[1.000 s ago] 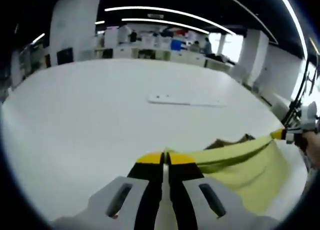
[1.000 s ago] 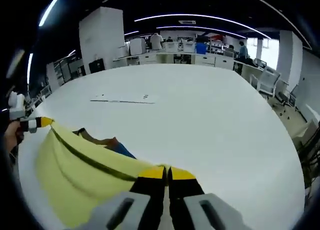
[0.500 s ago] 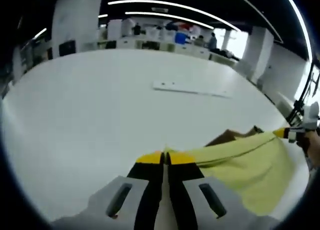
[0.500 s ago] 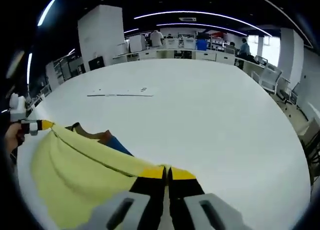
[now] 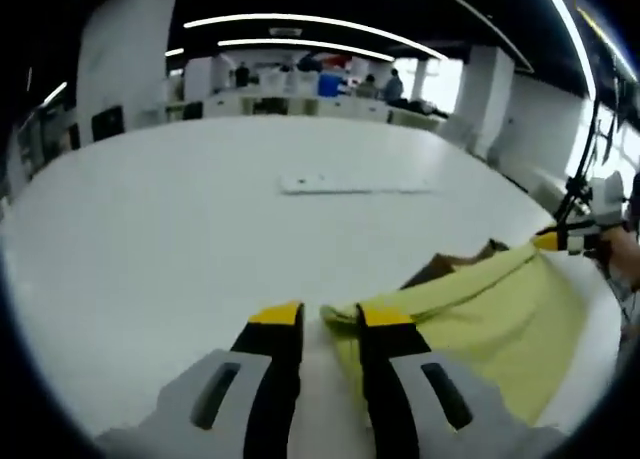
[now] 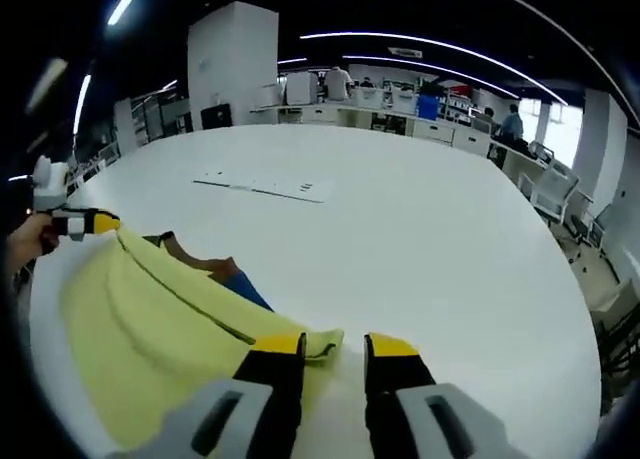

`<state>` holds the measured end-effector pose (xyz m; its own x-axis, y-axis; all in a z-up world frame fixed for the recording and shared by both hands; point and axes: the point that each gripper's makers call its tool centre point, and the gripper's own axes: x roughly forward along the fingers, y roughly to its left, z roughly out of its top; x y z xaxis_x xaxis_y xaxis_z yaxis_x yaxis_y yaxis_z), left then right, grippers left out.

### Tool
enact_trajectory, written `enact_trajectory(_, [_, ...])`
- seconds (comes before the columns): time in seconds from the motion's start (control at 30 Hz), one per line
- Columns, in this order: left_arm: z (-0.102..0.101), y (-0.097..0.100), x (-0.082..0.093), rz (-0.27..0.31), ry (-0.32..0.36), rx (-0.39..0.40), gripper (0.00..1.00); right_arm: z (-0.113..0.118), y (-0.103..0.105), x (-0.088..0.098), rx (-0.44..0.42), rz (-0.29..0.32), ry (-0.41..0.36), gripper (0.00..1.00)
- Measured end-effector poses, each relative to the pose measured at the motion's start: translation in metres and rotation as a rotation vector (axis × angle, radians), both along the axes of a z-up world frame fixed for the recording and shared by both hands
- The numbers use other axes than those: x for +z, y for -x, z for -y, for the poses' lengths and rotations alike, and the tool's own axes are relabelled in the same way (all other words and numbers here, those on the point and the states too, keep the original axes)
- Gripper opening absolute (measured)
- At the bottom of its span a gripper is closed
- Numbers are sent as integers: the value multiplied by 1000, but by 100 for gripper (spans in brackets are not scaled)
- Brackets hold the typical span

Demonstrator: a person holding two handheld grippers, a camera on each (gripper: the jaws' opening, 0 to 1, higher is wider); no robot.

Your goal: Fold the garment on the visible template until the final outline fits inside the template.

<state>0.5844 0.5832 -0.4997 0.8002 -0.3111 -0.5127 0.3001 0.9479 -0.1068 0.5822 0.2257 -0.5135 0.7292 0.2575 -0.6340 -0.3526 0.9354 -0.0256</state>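
Yellow garment (image 5: 480,314) draped over template.

Grey claw (image 5: 331,324), black jaws, seemingly yellow-tipped.

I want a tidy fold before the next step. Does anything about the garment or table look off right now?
The yellow garment lies rumpled, with a brown and blue piece poking out from under its far edge. Both the left gripper and the right gripper are open. The white table looks unmarked.

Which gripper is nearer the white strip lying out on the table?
Hard to call: both left gripper and right gripper sit at the yellow garment, strip well ahead of each.
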Motion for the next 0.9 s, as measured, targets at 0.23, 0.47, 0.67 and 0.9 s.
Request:
enact_trajectory(0.23, [2,8,4,45,-50,-151,38,-1,7,7,51,14,21,28])
enact_trajectory(0.47, [9,3,-12,44,-159,-219,39,1,10,-7,116,12,98,27])
enact_trajectory(0.67, [12,-15,-20,41,-144,-199,32,-3,-13,-5,51,59,-36,24])
enact_trajectory(0.9, [11,-26,-23,10,-65,-101,24,0,-22,-11,-8,42,-85,13])
